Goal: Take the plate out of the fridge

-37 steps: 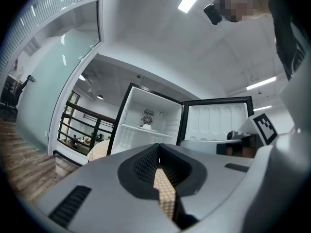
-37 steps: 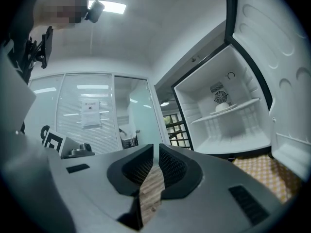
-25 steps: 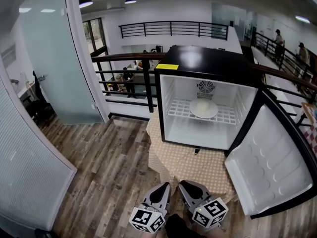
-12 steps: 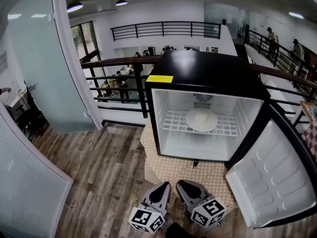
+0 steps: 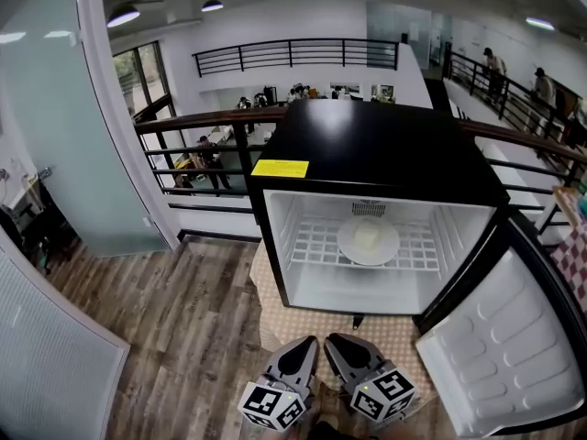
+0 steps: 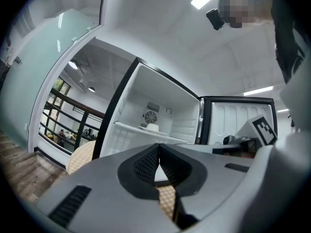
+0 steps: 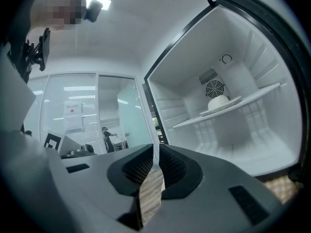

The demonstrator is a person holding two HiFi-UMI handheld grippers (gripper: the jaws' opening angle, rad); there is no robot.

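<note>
While the plate [image 5: 368,242] sits on the shelf [image 5: 312,246] inside the open fridge [image 5: 376,145], I am on the approach with left gripper [image 5: 305,344] and right gripper [image 5: 333,340] closed, empty, needing to open and reach in.

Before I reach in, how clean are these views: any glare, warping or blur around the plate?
Head view: fisheye bows the railing, a glare patch sits on top of the fridge, the plate is sharp. Left gripper view: dark rounded corners, plate small but clear. Right gripper view: fridge bowed, plate clear.
</note>
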